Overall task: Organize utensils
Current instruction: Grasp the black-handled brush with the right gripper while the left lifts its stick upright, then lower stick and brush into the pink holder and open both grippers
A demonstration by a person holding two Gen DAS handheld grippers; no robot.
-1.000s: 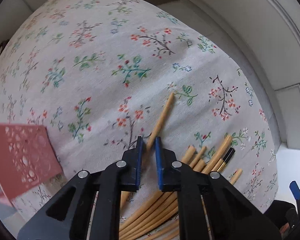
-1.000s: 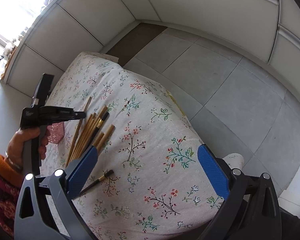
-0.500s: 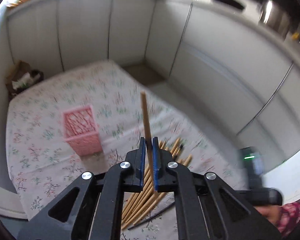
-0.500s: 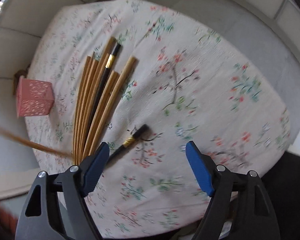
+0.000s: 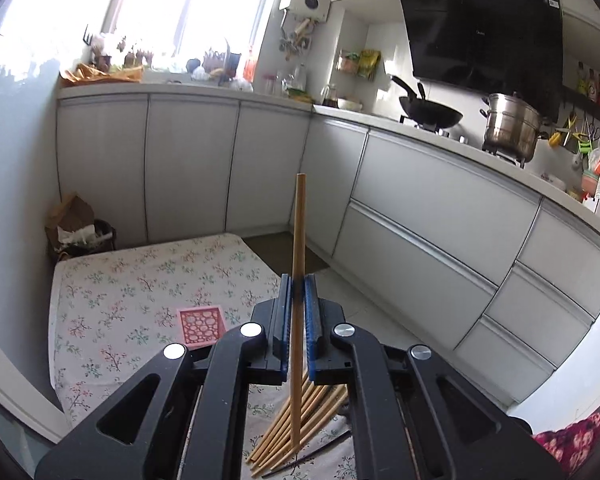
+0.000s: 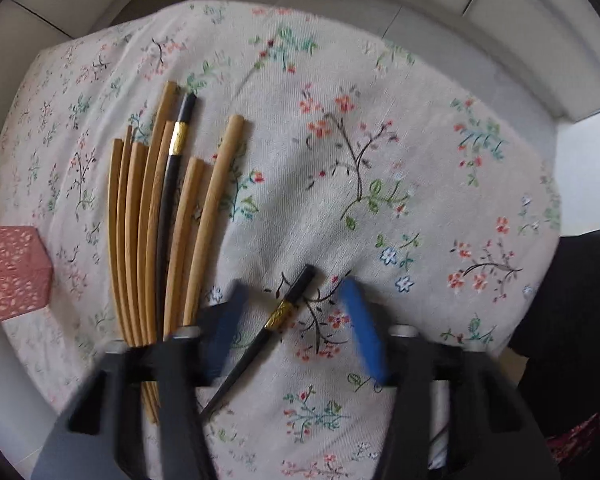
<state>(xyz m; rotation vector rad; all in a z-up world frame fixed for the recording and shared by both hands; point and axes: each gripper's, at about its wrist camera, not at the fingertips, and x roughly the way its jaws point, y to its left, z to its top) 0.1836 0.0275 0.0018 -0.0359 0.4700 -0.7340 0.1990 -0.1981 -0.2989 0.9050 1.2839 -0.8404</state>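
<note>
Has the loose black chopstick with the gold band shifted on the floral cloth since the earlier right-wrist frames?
No. The black chopstick with the gold band lies on the same dark branch print.

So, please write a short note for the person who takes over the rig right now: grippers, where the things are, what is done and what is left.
Left gripper: shut on one wooden chopstick, held upright in the air above the table.
Right gripper: pointing down, fingers closing around the loose black chopstick on the flowered cloth; not gripped yet.
Pink holder: stands on the cloth beside the pile; no chopstick seen in it.
Pile of wooden chopsticks, with another black chopstick among them, lies on the cloth.
Left to do: put the held one in the holder, then all the others.
</note>
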